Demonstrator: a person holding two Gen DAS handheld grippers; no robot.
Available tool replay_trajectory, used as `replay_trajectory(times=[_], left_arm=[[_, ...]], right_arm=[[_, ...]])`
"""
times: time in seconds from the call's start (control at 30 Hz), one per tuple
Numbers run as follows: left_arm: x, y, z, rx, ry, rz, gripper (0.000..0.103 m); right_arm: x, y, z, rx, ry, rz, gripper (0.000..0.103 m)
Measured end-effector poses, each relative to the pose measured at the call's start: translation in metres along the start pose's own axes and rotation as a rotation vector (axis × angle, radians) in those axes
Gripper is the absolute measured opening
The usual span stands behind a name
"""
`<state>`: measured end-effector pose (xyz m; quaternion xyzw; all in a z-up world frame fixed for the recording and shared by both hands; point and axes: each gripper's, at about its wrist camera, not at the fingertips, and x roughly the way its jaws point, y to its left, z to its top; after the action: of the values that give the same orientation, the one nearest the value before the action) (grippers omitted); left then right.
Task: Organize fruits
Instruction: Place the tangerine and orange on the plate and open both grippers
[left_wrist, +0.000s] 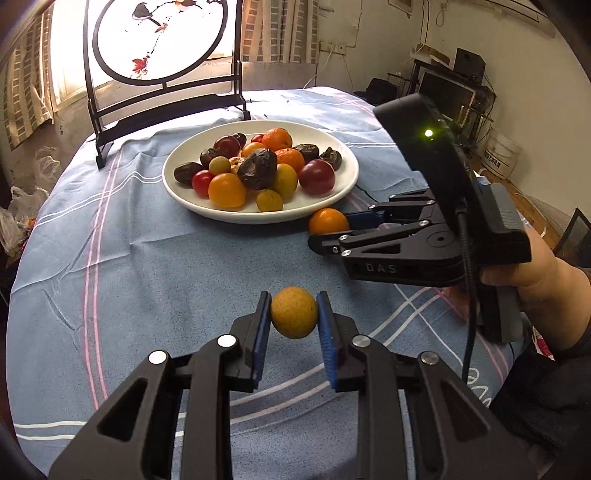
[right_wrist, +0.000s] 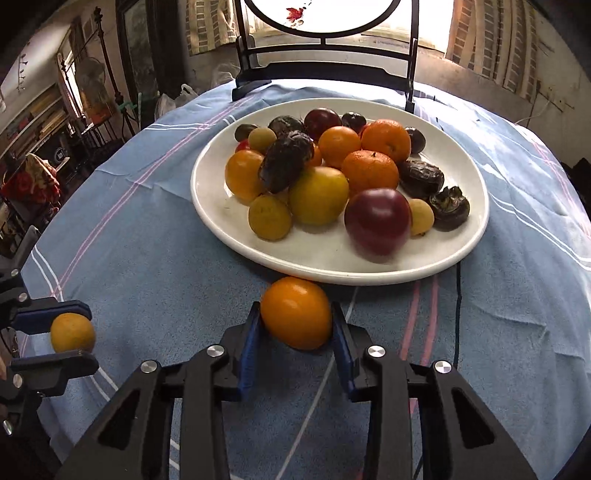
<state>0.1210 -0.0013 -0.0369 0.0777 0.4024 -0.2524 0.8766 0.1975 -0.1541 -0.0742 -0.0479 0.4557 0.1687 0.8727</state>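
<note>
While I look along my left gripper (left_wrist: 293, 314), its blue pads are clamped on a small yellow-orange fruit (left_wrist: 294, 312), round with a finely speckled skin, pinched at its two sides and lifted clear of the blue striped tablecloth (left_wrist: 147, 266). Open cloth lies ahead of it, all the way to the near rim of the white plate (left_wrist: 192, 206). Moving right, my right gripper (right_wrist: 296, 317) sits low on the cloth with a smooth, glossy orange fruit (right_wrist: 296, 313) between its jaws; both pads touch its sides, so I read it as gripped, with the fruit down at cloth level. That fruit lies just beside the plate's near edge, nearly touching the rim, so there is little room forward. The plate is heaped with oranges, yellow fruits, a dark red fruit (right_wrist: 377, 225) and wrinkled dark brown ones. Behind the plate stands a black-framed round screen (left_wrist: 162, 40). To the right of the plate there is free cloth out to the table edge.
</note>
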Motion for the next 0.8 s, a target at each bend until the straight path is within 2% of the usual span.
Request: replay_trajectory(times=[0.17, 0.3, 0.4, 0.47, 0.57, 0.67, 0.7, 0.73, 0.8], left_arm=[[-0.004, 0.004, -0.002, -0.021, -0.022, -0.017, 0.024], [-0.005, 0.010, 0.015, -0.027, -0.056, -0.023, 0.024], [0.005, 0.014, 0.046, -0.022, -0.085, -0.028, 0.024], [0.018, 0.015, 0.072, -0.004, -0.101, -0.004, 0.024], [0.043, 0.022, 0.109, -0.008, -0.109, 0.016, 0.024], [0.071, 0.039, 0.137, -0.070, -0.110, 0.009, 0.025], [0.083, 0.046, 0.143, -0.090, -0.094, 0.024, 0.030], [0.092, 0.053, 0.147, -0.109, -0.085, 0.042, 0.041], [0.103, 0.062, 0.149, -0.131, -0.066, 0.075, 0.057]], right_arm=[[-0.028, -0.005, -0.014, 0.025, -0.060, 0.035, 0.035], [-0.062, -0.029, -0.010, 0.069, -0.151, 0.039, 0.036], [-0.075, -0.054, 0.014, 0.112, -0.192, 0.031, 0.036], [-0.074, -0.069, 0.036, 0.141, -0.211, 0.035, 0.036], [-0.059, -0.082, 0.067, 0.167, -0.217, 0.029, 0.036], [-0.035, -0.088, 0.091, 0.178, -0.201, 0.014, 0.036], [-0.026, -0.089, 0.096, 0.176, -0.191, 0.016, 0.036], [-0.019, -0.089, 0.099, 0.177, -0.184, 0.018, 0.037], [-0.011, -0.091, 0.100, 0.185, -0.178, 0.013, 0.047]])
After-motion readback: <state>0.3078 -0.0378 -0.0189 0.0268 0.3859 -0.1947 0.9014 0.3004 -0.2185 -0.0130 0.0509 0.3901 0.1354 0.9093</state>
